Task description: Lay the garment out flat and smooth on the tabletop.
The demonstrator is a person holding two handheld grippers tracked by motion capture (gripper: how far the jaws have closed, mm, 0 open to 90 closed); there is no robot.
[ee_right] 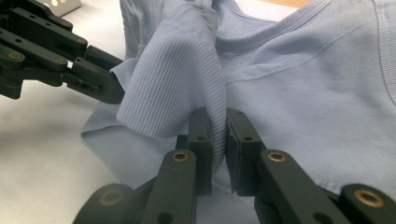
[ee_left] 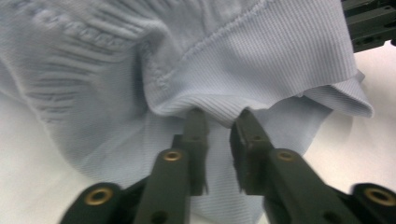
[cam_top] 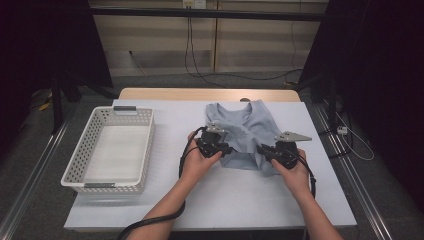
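Note:
A light blue ribbed sleeveless top [cam_top: 245, 125] lies on the white table, neckline at the far side, its near hem lifted into a fold. My left gripper [cam_top: 230, 150] holds the hem's left part; in the left gripper view its jaws [ee_left: 219, 116] stand narrowly apart with the folded hem [ee_left: 257, 56] pinched at their tips. My right gripper [cam_top: 262, 150] is shut on the hem's right part, and cloth [ee_right: 303, 84] rises from between its jaws [ee_right: 218, 114]. The left gripper [ee_right: 107, 86] shows at the left of the right gripper view, touching the same fold.
A white perforated basket [cam_top: 145, 150] stands on the table's left side, with nothing in it. The white tabletop [cam_top: 225, 200] runs bare toward the near edge. Cables trail across the floor beyond the table.

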